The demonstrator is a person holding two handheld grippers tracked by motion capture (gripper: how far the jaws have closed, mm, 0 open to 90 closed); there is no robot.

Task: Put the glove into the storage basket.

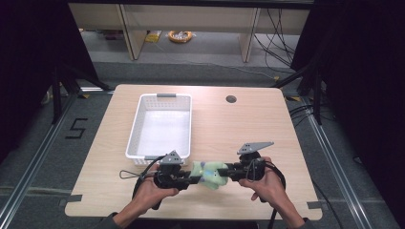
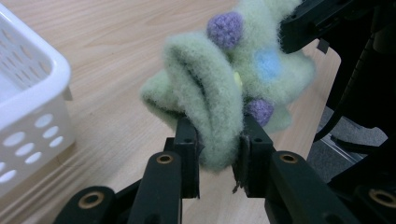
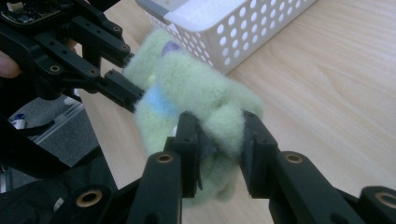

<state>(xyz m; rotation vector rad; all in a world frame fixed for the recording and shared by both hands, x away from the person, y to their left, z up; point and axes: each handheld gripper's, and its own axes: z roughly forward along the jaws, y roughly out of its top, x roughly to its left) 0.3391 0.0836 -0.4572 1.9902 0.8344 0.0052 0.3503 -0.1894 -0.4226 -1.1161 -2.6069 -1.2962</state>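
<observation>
A white perforated basket [image 1: 160,125] stands empty at the table's [image 1: 248,129] left-centre. Just in front of it, the left gripper [image 1: 187,179] pinches one end of a fuzzy green spotted sock [image 1: 210,173], its jaws narrowed onto a fold. The right gripper [image 1: 228,172] clamps the other end, probably so the sock hangs bunched between them above the table's near edge, ready for folding or dropping in.

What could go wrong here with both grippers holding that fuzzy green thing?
Each gripper pinches only a fold of the green fleece item, so the left gripper or right gripper might slip off the soft pile. Pulling apart could stretch it. It hangs near the table edge, outside the white basket, so a drop may miss.
</observation>
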